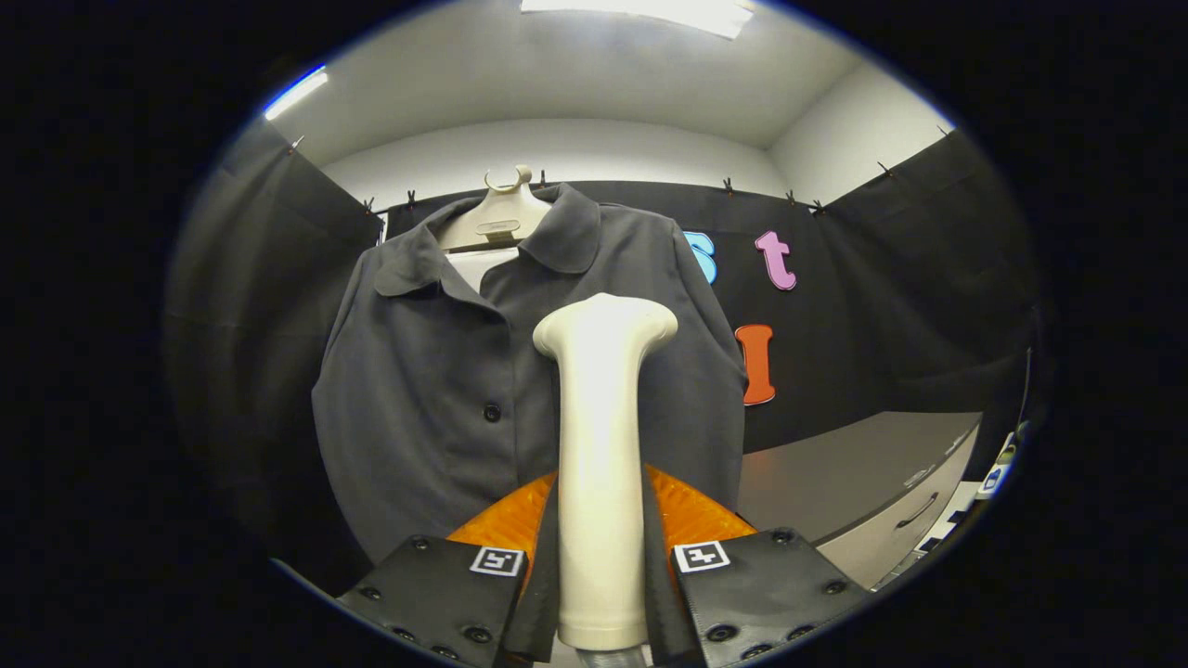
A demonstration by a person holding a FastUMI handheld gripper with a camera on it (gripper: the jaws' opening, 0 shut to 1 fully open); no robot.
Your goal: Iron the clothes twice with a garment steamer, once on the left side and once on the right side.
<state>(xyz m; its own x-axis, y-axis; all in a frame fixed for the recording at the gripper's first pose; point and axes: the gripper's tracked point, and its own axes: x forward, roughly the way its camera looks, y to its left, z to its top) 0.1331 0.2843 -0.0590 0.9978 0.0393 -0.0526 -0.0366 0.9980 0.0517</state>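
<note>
A: Jaws closed on what?

B: Gripper (601, 594), both fingers pressed against the handle of the cream plastic garment steamer (601, 445), held upright between them.

A: Position of the garment?

B: Dark grey buttoned shirt (436, 371) on a beige hanger (497, 218), just beyond the steamer head, which faces its front placket. Grey table (863, 464) stands beside the shirt.

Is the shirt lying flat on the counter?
No, the grey shirt hangs on a hanger, beyond the steamer gripped between the fingers.

Gripper (601, 557) clamping steamer (601, 445) before shirt (436, 371)
</note>
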